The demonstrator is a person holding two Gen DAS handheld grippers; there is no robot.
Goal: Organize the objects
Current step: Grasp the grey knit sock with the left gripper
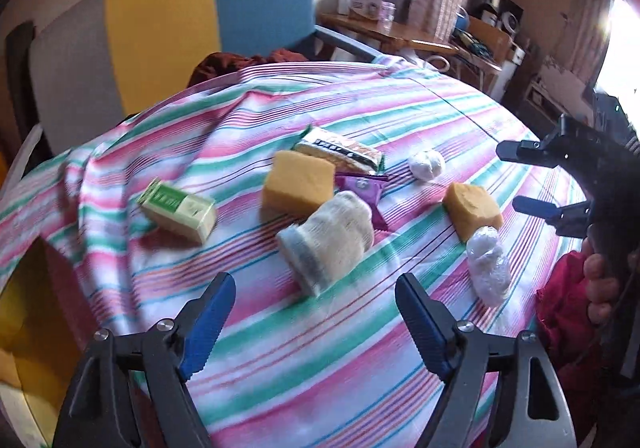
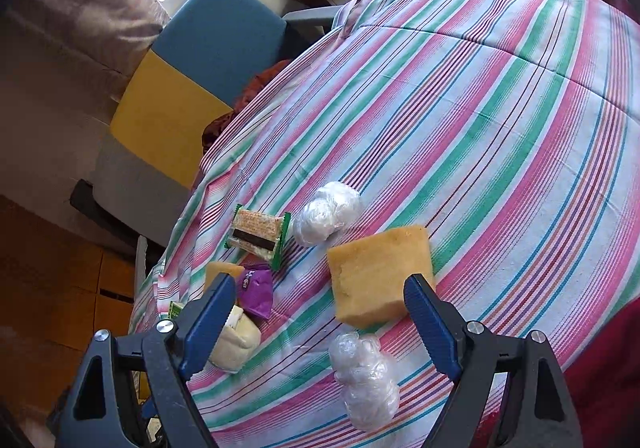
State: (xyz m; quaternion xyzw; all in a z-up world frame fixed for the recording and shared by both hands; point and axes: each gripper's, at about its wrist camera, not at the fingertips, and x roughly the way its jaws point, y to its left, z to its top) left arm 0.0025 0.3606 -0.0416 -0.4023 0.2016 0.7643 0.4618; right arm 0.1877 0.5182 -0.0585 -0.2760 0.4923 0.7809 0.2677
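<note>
On the striped cloth lie a green box (image 1: 178,212), a big yellow sponge (image 1: 297,183), a cracker pack (image 1: 340,151), a purple packet (image 1: 366,193), a knitted cream roll (image 1: 326,242), a white wrapped ball (image 1: 427,165), a smaller sponge (image 1: 472,211) and a clear plastic bundle (image 1: 488,266). My left gripper (image 1: 316,284) is open and empty, just short of the roll. My right gripper (image 2: 320,286) is open and empty above the small sponge (image 2: 380,276) and the bundle (image 2: 366,380); it also shows in the left wrist view (image 1: 516,175).
The round table's cloth (image 1: 360,348) drops off at the left edge. A blue, yellow and grey chair (image 1: 172,27) stands behind the table. A wooden side table (image 1: 384,31) with boxes is at the back right. A red sleeve (image 1: 568,312) is at the right.
</note>
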